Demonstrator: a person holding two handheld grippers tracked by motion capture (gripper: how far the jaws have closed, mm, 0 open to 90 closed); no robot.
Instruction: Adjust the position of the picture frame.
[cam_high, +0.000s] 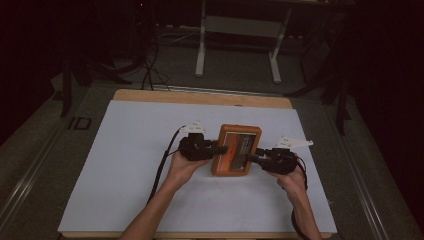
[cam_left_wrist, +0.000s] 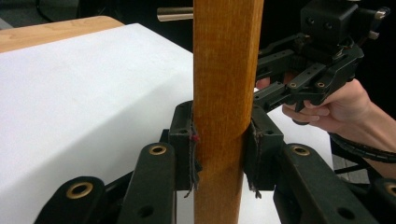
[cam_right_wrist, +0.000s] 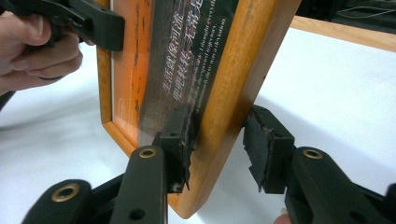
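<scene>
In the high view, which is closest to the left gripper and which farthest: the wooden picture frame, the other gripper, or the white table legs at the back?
1. Wooden picture frame: clamped in the left gripper, at its right.
2. Right gripper: across the frame.
3. White table legs: on the floor beyond the table.

Dim, vignetted room; the white table (cam_high: 125, 165) is lit from overhead, with soft shadows under the tongs and slight blur.

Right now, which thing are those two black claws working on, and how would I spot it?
Find the white sheet covering the wooden table. Near its middle, between the two hand-held black grippers, is a rectangular orange-brown wooden picture frame with a dark printed panel. It is the sheet's only wooden, coloured item.
</scene>
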